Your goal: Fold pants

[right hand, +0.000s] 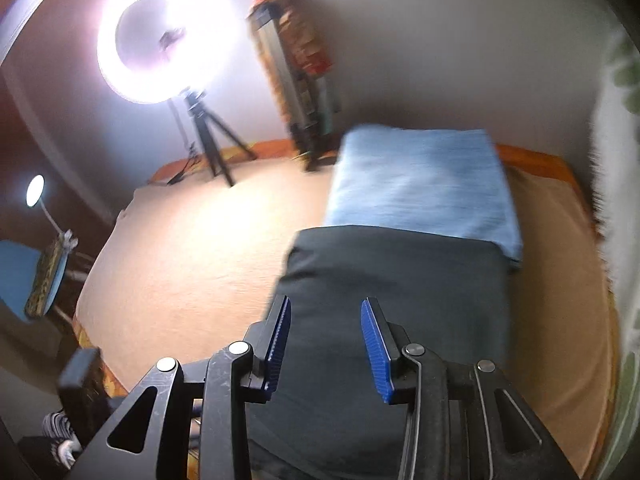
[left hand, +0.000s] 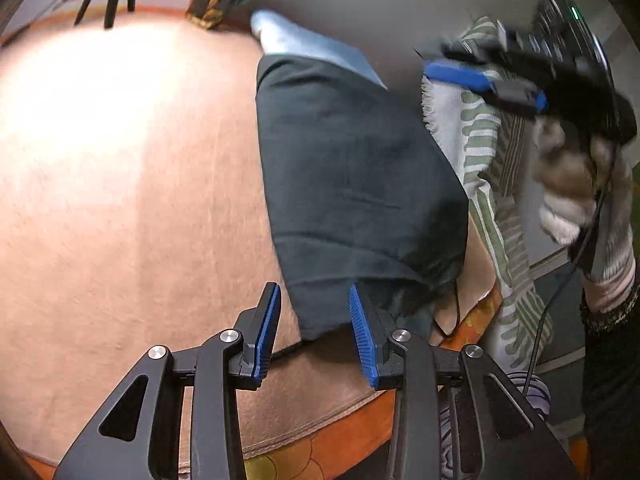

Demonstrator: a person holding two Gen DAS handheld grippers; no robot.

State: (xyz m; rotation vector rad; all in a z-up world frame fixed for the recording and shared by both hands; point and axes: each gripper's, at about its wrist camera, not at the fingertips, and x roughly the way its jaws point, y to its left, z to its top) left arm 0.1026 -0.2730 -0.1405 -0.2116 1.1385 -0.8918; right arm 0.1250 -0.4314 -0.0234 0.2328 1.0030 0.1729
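Observation:
Folded dark pants (left hand: 352, 184) lie on the tan bed cover (left hand: 120, 200), and show in the right wrist view (right hand: 392, 300) too. My left gripper (left hand: 314, 332) is open and empty, just above the near corner of the dark pants. My right gripper (right hand: 326, 340) is open and empty, hovering over the near end of the dark pants. It also shows blurred at the upper right of the left wrist view (left hand: 480, 76), held by a gloved hand.
A folded light blue garment (right hand: 424, 184) lies beyond the dark pants, partly under them. A green-striped cloth (left hand: 484, 152) hangs at the right. A ring light on a tripod (right hand: 168, 36) stands at the far bed edge. The orange bed border (left hand: 328, 440) runs near me.

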